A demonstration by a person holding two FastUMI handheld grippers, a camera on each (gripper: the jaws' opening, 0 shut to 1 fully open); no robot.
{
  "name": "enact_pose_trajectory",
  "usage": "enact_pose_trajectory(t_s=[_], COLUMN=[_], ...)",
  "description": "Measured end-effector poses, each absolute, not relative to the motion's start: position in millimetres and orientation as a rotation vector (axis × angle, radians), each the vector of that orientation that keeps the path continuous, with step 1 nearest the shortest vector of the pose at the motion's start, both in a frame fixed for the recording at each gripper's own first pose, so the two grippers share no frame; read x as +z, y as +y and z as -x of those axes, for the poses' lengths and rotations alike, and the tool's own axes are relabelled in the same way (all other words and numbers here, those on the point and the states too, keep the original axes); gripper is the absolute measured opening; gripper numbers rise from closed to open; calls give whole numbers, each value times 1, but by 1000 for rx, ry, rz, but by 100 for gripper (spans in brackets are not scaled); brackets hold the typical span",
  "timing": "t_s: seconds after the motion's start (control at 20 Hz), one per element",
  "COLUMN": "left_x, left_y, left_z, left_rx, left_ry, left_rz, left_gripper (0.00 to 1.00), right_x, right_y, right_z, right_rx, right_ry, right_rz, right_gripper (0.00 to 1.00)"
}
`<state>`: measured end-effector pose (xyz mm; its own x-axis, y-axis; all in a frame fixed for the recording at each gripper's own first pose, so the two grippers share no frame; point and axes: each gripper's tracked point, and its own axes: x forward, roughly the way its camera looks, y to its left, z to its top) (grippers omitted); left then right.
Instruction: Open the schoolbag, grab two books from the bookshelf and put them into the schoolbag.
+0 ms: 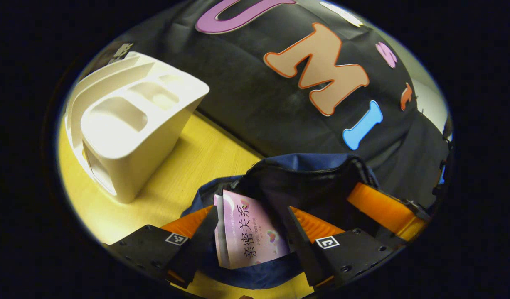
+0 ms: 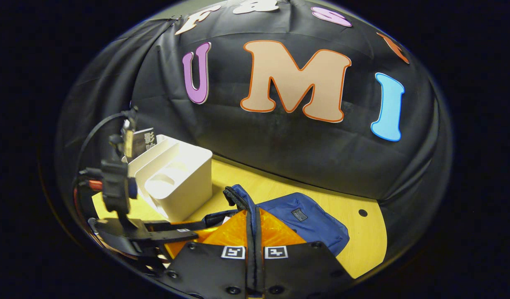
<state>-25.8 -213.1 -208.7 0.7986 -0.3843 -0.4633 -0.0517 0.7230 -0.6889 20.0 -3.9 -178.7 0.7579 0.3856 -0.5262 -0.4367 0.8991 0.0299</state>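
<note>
The left gripper view shows the left tool (image 1: 255,232), its fingers apart around a pink book (image 1: 250,232) standing upright in the open blue bag (image 1: 317,166). The right gripper view shows the right tool (image 2: 255,232) clamped on the bag's zipper edge (image 2: 240,201), a white bookshelf (image 2: 176,182) to its left on the surface (image 2: 363,236).

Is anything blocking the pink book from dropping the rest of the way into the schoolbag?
Nothing visible does. The pink book stands between the left gripper fingers, its lower end already inside the schoolbag, whose mouth gapes open. The right gripper pinches the bag's zipper edge, holding it up.
</note>
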Motion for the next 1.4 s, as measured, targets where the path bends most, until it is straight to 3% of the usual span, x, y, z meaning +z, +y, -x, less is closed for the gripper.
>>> enact_pose_trajectory(t_s=[0.05,0.55,0.9,0.95,1.05,1.35,1.4], left_x=[-194,-113,-84,-79,-76,-83,-89], left_y=[-205,-66,48,63,92,161,171], left_z=[23,-6,-23,-26,-32,-50,-53], left_rx=[-203,-60,32,41,62,102,107], left_ry=[596,379,340,327,322,376,395], left_rz=[725,578,513,495,443,379,366], left_gripper=[95,94,94,89,94,90,93], right_x=[-179,-182,-186,-188,-188,-190,-191], right_y=[-4,1,8,9,11,13,13], right_z=[-20,-19,-13,-11,-11,-10,-10], right_rx=[451,449,393,384,363,310,303], right_ry=[549,531,524,531,537,552,556], right_rz=[100,160,234,234,228,238,239], right_gripper=[3,3,3,3,3,3,3])
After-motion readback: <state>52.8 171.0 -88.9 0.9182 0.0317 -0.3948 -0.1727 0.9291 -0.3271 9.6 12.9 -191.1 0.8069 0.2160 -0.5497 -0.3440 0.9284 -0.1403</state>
